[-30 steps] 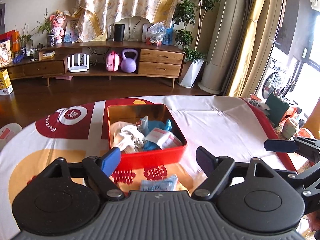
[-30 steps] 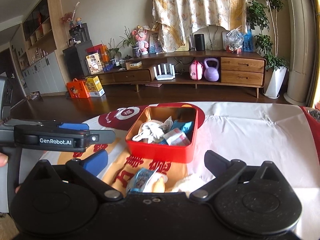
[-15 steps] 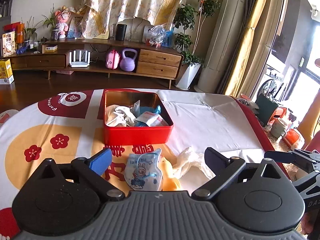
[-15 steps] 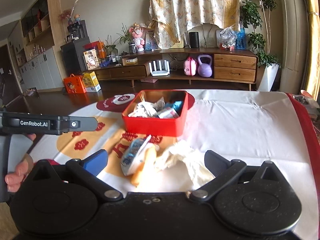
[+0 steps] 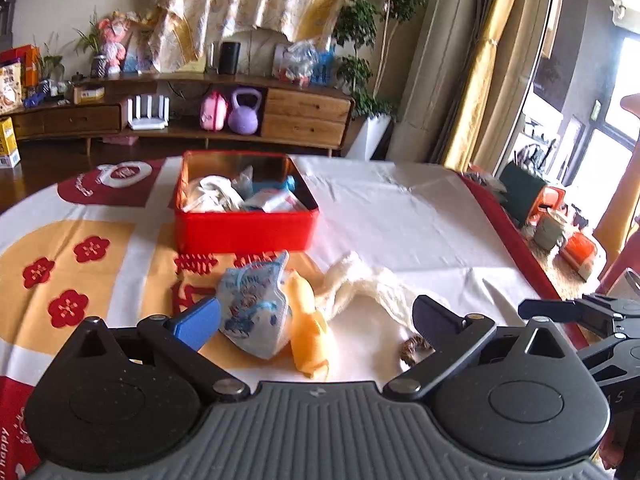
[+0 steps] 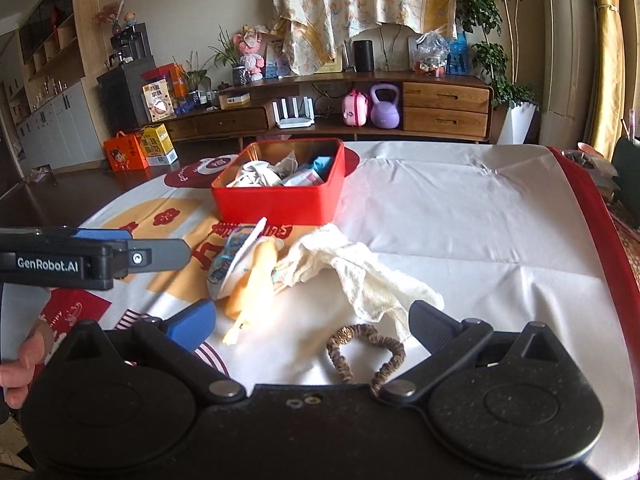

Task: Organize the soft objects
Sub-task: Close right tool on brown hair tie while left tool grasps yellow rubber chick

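Note:
A red tin box [image 5: 244, 232] [image 6: 280, 204] with several soft items inside stands on the table ahead. In front of it lie a blue printed pouch [image 5: 254, 312] [image 6: 234, 258], an orange soft toy [image 5: 308, 332] [image 6: 254, 280], a cream cloth [image 5: 368, 288] [image 6: 352, 264] and a brown scrunchie [image 5: 414, 350] [image 6: 364, 354]. My left gripper [image 5: 316, 318] is open above the pouch and toy. My right gripper [image 6: 312, 322] is open, with the scrunchie between its fingers on the table. The left gripper also shows in the right wrist view [image 6: 120, 256].
The tablecloth [image 6: 460, 208] is white with red and orange prints and has a red edge at the right. Beyond the table stand a wooden sideboard [image 5: 200, 116], a potted plant [image 5: 368, 80] and curtains. Baskets and boxes sit on the floor at the right [image 5: 560, 228].
Both grippers have pulled back from the red box toward the near table edge. The pouch, toy, cloth and scrunchie have come into view in front of them. Both stay open.

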`<state>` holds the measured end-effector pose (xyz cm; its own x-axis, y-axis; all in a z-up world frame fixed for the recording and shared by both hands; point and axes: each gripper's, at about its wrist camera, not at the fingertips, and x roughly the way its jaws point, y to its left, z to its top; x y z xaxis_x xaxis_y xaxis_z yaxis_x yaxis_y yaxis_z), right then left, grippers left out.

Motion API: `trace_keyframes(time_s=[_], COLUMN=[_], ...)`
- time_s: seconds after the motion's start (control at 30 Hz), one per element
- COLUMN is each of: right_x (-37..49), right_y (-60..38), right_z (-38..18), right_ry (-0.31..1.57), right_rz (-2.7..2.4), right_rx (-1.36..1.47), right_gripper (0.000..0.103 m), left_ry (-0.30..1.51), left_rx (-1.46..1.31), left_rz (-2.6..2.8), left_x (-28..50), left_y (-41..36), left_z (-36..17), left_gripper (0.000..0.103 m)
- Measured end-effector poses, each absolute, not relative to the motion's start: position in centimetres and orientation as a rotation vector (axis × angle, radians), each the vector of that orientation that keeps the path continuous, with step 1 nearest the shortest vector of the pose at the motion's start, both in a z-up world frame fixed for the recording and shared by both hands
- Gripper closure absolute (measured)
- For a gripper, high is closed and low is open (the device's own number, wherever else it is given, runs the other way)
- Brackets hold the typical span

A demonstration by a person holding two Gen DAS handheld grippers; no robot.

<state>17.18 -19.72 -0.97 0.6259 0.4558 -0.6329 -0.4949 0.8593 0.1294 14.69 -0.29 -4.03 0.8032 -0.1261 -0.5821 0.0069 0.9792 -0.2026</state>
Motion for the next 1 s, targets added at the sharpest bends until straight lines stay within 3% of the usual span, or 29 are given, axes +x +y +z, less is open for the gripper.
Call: trace_keyframes(time_s=[0.63,0.83,1.0], right_x=[18.8,19.6,20.5], right_y=[-21.6,-21.0,-20.7], right_z=[-7.2,-8.4,-9.0], right_ry=[0.82,0.83,0.836], right_rz=[0.487,0.487,0.485], right_rx=[-0.118,-0.153,-0.152], right_gripper=[0.005,0.016,0.026], left_ry=[0.738,0.761,0.775], left_rx=[-0.116,-0.113,-0.108], left_rz=[-0.062,-0.063,-0.071], left_x=[16.6,17.9,18.9], left_y=[-3.9,-4.4,-4.8], left_z=[-10.8,-12.0,-12.6], left_gripper=[0.0,0.002,0.012])
